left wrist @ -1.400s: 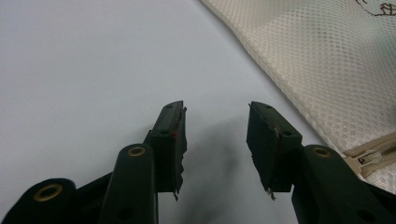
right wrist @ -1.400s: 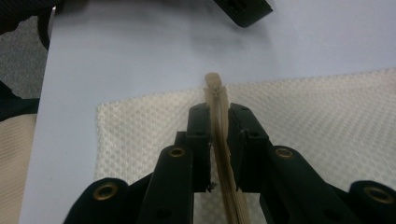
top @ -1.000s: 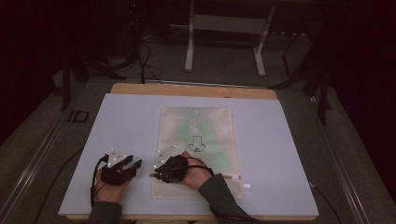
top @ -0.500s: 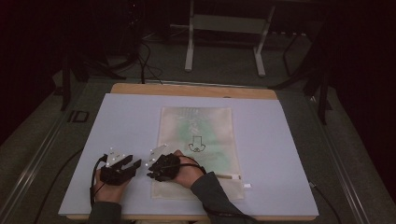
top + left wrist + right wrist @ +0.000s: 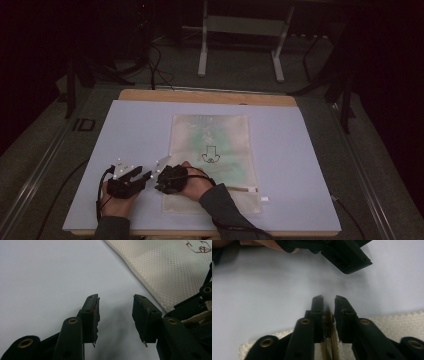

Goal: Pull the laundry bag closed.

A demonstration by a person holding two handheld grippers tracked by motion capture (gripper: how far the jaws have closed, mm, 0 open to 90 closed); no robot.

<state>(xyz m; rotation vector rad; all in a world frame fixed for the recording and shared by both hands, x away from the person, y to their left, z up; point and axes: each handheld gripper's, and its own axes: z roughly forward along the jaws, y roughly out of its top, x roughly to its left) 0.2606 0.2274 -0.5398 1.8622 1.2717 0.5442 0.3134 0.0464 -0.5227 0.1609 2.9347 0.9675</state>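
Note:
A white mesh bag (image 5: 210, 135) with a small black print lies flat on the pale mat (image 5: 140, 130). My right gripper (image 5: 161, 181) is at the bag's near left edge, a hand's width from my left gripper (image 5: 145, 175). In the right gripper view its jaws (image 5: 328, 298) have just been closing and stand almost together, with a tan ribbed zipper strip (image 5: 328, 327) pinched between them over the mesh (image 5: 392, 320). In the left gripper view my left gripper (image 5: 115, 300) rests open on the bare mat with nothing between its pads. The bag (image 5: 160, 267) lies to its right.
The zipper line and its white pull (image 5: 265, 199) run along the bag's near right edge. The wooden table edge (image 5: 210, 96) shows behind the mat. Dark floor, cables and a metal stand (image 5: 240, 45) lie beyond. Bare mat stretches left and right of the bag.
My right gripper has slid left along the bag's near edge toward the left gripper, and its jaws have narrowed. The left gripper has stayed where it was.

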